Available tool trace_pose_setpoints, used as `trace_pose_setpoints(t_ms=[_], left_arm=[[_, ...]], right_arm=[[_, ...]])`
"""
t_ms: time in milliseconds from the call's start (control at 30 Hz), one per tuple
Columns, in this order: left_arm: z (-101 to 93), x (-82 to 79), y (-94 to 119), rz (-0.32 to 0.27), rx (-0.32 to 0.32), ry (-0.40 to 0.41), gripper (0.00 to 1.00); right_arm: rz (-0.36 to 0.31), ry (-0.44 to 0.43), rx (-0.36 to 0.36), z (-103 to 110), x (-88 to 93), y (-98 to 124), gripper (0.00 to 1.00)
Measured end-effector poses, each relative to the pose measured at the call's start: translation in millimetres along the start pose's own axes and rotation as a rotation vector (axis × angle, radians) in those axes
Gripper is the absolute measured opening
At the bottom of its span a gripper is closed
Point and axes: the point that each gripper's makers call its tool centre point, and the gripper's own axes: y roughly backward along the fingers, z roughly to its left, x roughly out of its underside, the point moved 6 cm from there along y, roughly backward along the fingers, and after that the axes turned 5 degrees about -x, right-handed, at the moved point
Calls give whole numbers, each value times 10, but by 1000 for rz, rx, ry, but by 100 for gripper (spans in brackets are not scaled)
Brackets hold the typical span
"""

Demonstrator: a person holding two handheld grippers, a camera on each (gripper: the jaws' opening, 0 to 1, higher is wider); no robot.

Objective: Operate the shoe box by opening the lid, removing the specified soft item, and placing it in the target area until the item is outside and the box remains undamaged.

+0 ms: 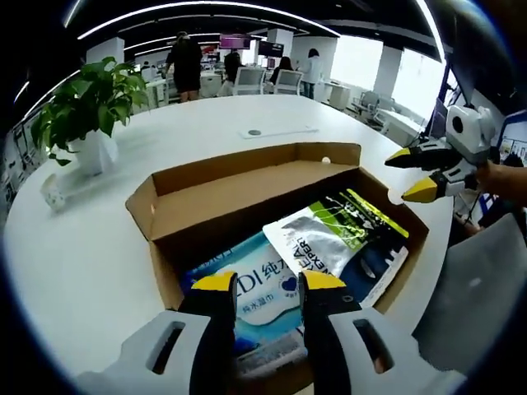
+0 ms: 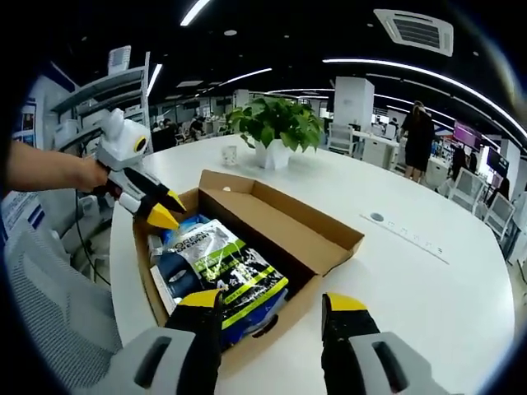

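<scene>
The box point(image 1: 247, 202) sits open on the white table point(image 1: 99, 247), its lid folded back flat toward the far side, and the soft packs lie inside it. In the left gripper view, the left gripper point(image 1: 265, 284) hangs over the near end of the box with its yellow-tipped jaws a modest gap apart and nothing between them; below them lies a blue wipes pack point(image 1: 263, 300), and just beyond it a silver and green pouch point(image 1: 325, 234) leaning on a darker pack against the right wall. The right gripper point(image 1: 418, 174) comes in from the right, above the box's far right corner, jaws parted and empty. In the right gripper view, that gripper point(image 2: 276, 302) has its jaws spread wide, one tip over the box's near wall point(image 2: 247, 350), the other over bare table point(image 2: 428, 296), gripping nothing. The left gripper point(image 2: 165, 210) shows at the left there, held by a hand point(image 2: 49, 169), tips over the box's far end by the pouch point(image 2: 222, 263). A potted plant point(image 2: 276, 127) stands on the table beyond the box, and a person point(image 2: 418, 132) stands farther back.
</scene>
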Motion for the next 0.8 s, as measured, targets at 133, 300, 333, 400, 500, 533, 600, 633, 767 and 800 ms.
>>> trace_pose_setpoints(t_ms=[133,300,333,400,500,533,600,633,767,800], left_arm=[[-79,51,-54,22,42,50,29],[-128,95,-100,35,57,66,28],[-139,104,-112,39,62,73,28],[-148,115,-125,44,67,82,27],[-174,122,-147,45,80,108,23],[-188,123,-153,44,86,117,23],[-202,123,-170,42,97,141,20],[-206,120,-180,39,103,158,19],[-225,122,-204,38,129,212,12],[-224,120,-211,35,130,221,11]], right_arm=[[-5,5,-5,50,4,19,46],[-12,8,-9,93,12,48,46],[-14,9,-7,100,10,55,46],[-20,0,-7,119,4,64,46],[-26,0,-7,160,-1,69,46],[-30,-1,-9,176,-4,68,46],[-31,-3,-12,198,-4,62,46],[-30,-4,-14,217,-3,55,46],[-27,-7,-21,262,8,36,46],[-27,-7,-22,269,11,33,46]])
